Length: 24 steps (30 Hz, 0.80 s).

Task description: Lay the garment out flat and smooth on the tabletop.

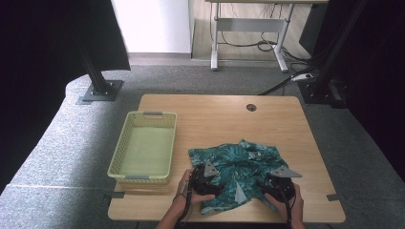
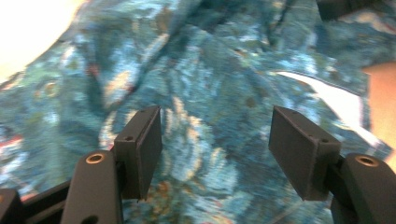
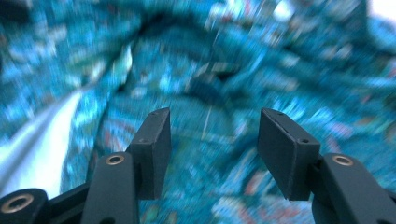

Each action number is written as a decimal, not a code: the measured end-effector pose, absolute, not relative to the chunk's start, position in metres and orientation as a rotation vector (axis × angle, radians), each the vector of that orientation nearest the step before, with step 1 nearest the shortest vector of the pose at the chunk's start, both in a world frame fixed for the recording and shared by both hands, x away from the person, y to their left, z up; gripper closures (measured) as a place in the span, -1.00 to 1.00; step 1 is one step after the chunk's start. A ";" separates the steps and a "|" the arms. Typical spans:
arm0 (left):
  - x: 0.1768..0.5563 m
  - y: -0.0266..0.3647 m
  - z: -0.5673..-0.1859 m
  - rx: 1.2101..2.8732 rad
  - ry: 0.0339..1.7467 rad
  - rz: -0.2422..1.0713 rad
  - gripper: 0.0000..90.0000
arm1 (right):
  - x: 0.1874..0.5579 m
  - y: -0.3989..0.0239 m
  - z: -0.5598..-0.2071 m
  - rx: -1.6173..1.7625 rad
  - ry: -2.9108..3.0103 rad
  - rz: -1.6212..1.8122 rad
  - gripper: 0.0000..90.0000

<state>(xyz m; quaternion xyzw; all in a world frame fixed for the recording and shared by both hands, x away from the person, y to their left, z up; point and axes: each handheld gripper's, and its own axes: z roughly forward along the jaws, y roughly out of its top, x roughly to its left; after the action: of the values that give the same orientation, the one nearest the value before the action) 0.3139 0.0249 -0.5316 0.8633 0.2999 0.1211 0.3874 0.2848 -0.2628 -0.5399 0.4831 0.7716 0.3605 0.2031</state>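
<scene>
Where it lies rumpled, the leaf-printed teal shirt [image 1: 236, 167] shows soft folds.

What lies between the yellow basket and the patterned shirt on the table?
Bare wooden table, seen in the high view: the basket and shirt stay apart.

Soft printed cloth shirt [image 1: 239, 167] on matt wooden table [image 1: 224, 114].
</scene>
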 end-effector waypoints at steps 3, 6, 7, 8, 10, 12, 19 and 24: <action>0.312 0.029 -0.535 2.206 0.760 0.312 -0.13 | 0.279 -0.260 -0.550 1.334 2.181 0.977 -0.06; 0.308 0.033 -0.538 2.207 0.754 0.298 -0.03 | 0.273 -0.263 -0.555 1.311 2.181 0.999 -0.08; 0.306 0.034 -0.538 2.206 0.747 0.300 -0.03 | 0.272 -0.265 -0.555 1.314 2.179 1.003 -0.09; 0.304 0.035 -0.538 2.204 0.743 0.306 -0.04 | 0.271 -0.266 -0.555 1.317 2.179 1.002 -0.09; 0.300 0.036 -0.538 2.194 0.736 0.315 -0.04 | 0.269 -0.267 -0.556 1.315 2.177 1.004 -0.09; 0.298 0.036 -0.539 2.187 0.735 0.303 -0.03 | 0.269 -0.267 -0.556 1.313 2.173 1.008 -0.09; 0.297 0.032 -0.548 2.215 0.737 0.260 0.03 | 0.269 -0.268 -0.557 1.305 2.168 1.016 -0.10; 0.290 0.032 -0.548 2.221 0.722 0.218 0.02 | 0.269 -0.275 -0.556 1.333 2.162 0.991 -0.10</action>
<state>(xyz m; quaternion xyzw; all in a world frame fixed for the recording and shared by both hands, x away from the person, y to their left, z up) 0.2897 0.0320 -0.5476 0.8729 0.2836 0.0857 0.3877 0.2688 -0.2747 -0.5559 0.4784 0.7760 0.3557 0.2060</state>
